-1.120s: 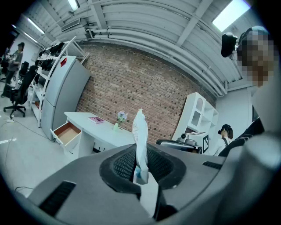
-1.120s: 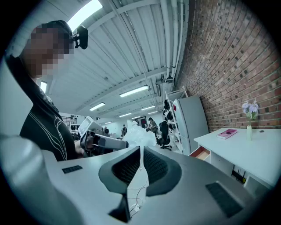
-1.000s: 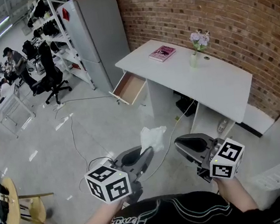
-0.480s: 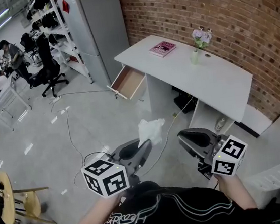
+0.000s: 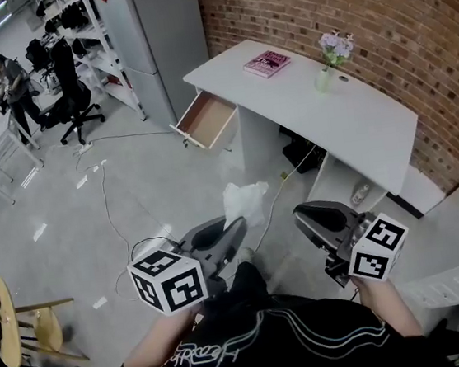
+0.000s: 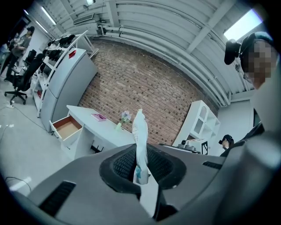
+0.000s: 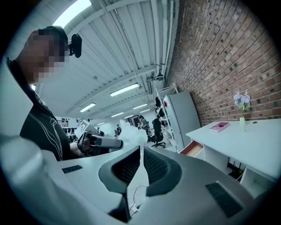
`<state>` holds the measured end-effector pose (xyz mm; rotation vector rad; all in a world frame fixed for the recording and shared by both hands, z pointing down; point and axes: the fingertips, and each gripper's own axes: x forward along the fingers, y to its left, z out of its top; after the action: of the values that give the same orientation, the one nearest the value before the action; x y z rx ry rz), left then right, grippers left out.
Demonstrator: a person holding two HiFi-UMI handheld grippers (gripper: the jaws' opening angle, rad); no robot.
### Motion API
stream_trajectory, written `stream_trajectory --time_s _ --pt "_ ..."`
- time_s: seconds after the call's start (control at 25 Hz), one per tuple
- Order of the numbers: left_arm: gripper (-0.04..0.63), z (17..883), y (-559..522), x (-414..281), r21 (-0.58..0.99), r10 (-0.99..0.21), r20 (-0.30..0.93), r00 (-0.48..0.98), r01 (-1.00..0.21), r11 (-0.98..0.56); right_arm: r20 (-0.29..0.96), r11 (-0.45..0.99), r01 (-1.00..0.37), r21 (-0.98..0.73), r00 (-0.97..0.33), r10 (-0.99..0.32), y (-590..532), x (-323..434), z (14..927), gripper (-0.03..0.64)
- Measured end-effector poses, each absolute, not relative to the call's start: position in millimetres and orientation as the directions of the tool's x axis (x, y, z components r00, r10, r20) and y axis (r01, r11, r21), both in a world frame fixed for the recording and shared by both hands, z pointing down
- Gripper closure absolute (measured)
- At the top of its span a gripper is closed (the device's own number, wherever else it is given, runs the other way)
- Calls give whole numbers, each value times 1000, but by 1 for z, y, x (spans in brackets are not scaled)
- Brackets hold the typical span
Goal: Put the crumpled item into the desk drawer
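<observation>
Person's knee has come into head view btwn the two grippers and the desk (image 5: pixel 330 124) sits a bit higher in frame, so prob mid-stride twd it. Left gripper (image 5: pixel 236 226) jaws are clamped on the crumpled white paper (image 5: pixel 245 201), pinched low so most of it sticks up past the tips. That's secure for carrying and easy to drop. Right gripper (image 5: pixel 301 213) jaws are together w/ nothing btwn, idle alongside. Open drawer (image 5: pixel 205 122) juts from the desk's left end, looks empty. Floor before it is free bar a thin cable (image 5: pixel 111 222). Come in over the front rim.

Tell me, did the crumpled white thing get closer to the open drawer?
Cannot tell. The whole head view shifted, and the crumpled item looks as far from the drawer as before.
</observation>
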<state>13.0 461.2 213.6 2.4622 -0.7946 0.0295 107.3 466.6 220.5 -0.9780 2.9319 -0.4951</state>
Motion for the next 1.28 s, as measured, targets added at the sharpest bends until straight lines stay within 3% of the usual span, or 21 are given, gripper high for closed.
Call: stream_trajectory --time_s 0.36,0.96,1.28 --pt "531 234 368 5 532 -519 201 831 -538 -654 117 740 -576 -347 -810 -575 378 94 240 561" --pt "531 296 87 -16 560 -495 324 807 -585 -587 235 642 -643 -418 -759 -607 95 84 301 561" --pt "531 330 -16 -42 573 -512 366 777 -622 -534 288 633 -655 -413 -753 -592 1 62 326 561"
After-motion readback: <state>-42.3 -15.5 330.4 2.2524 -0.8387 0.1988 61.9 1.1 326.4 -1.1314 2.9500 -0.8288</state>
